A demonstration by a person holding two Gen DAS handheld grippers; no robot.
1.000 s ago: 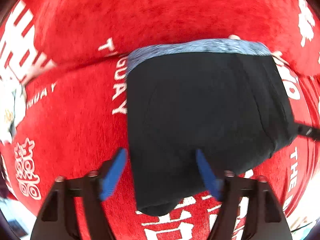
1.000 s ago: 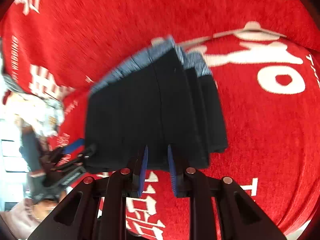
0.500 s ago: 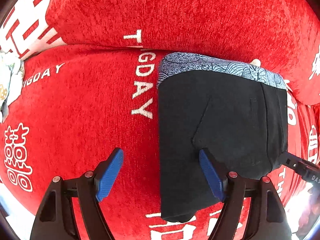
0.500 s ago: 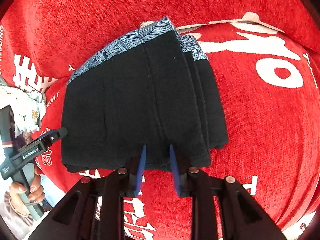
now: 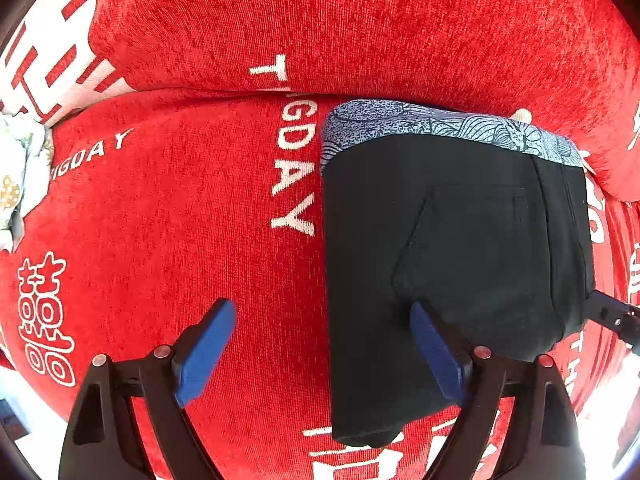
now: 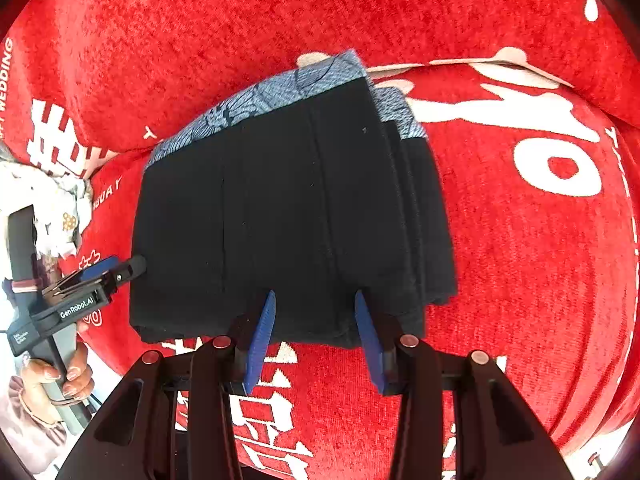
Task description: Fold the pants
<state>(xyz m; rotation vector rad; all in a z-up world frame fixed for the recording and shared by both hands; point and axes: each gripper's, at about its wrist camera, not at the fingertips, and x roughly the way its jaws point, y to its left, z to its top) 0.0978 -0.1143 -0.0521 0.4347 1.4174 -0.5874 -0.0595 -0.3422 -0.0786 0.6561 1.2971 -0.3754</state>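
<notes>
Pants (image 5: 452,264) folded into one black bundle on a red cover (image 5: 180,220), both grippers open over it.

Left gripper (image 5: 320,344) at the bottom of its own view stands wide apart and has just been opening further; its right blue pad lies against the black cloth near the bundle's left edge, its left pad over bare red cover, gripping nothing. Right gripper (image 6: 316,332) at the bottom centre of its view has also just been opening, about halfway, its two blue pads over the bundle's near edge and no cloth pinched between them. One pair of pants (blue patterned waistband at the far edge), two grippers, four blue pads. A hand (image 6: 66,376) at lower left holds the left gripper's handle.
</notes>
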